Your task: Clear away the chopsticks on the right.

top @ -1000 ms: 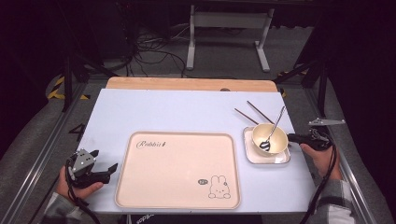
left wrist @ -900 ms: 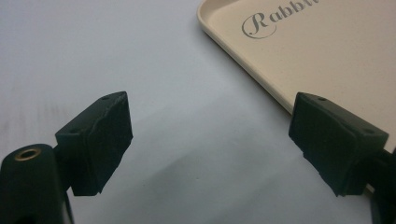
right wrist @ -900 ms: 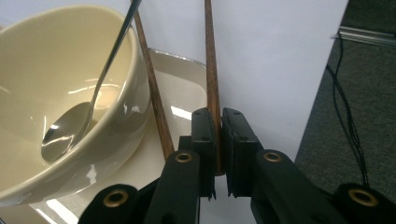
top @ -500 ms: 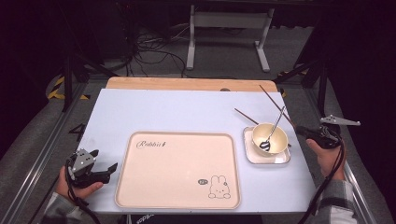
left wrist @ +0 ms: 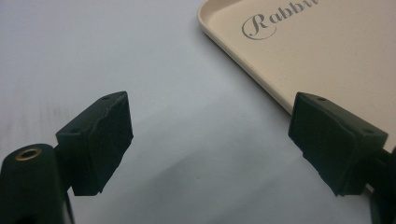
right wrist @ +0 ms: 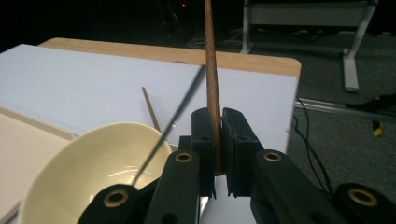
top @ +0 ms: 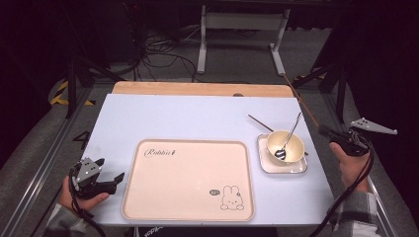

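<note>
A wooden chopstick (right wrist: 212, 88) stands clamped between the closed jaws of the right gripper (right wrist: 215, 140), rising to the frame's top; the high view shows it slanting up-left at right of centre, off the table. A second chopstick (top: 260, 123) lies beside the bowl (top: 285, 146) holding a spoon (top: 288, 139). At lower left, the left gripper (left wrist: 210, 140) gapes wide beside the tray (left wrist: 327, 60).

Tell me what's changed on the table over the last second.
The right tool, shut on one chopstick, has lifted it off the table and drawn back to the right, past the table's edge, so the stick now points up and away. The other chopstick, bowl, spoon, tray and the open left tool stayed put.
</note>
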Motion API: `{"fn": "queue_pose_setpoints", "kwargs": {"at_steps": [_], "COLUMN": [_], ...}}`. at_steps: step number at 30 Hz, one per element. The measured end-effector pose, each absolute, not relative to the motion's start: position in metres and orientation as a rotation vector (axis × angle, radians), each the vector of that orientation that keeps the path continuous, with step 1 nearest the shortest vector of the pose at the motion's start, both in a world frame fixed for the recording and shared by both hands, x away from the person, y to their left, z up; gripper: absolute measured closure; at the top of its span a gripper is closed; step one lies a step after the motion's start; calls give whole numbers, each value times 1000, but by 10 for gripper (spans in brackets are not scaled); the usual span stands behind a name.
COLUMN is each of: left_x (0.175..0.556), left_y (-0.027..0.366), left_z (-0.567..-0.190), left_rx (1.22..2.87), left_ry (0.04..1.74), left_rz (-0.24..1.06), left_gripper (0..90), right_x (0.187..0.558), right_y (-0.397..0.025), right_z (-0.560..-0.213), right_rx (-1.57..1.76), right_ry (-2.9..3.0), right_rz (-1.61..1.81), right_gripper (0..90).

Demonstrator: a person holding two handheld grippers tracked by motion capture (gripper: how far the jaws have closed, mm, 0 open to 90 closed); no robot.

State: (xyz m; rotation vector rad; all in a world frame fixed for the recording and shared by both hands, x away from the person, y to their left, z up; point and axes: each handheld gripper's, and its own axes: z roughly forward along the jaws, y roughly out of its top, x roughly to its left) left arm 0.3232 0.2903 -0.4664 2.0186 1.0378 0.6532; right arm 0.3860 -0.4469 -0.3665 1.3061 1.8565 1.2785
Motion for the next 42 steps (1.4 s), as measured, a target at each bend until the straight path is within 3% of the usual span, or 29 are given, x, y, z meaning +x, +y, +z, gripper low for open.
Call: {"fn": "queue_pose_setpoints", "kwargs": {"at_steps": [19,42], "left_x": [322,319], "left_y": [290,287], "left_z": [-465,-465], "left_rx": [2017,2018], "left_ry": [1022,991], "left_rz": [659,672], "left_gripper": [145,141], "right_x": [355,319], "right_y": [-373,-275], "right_z": [-336,-372], "right_rx": [1053,853], "right_ry": [2008,2338], "right_rz": [1345,1286], "right_gripper": [844,843]}}
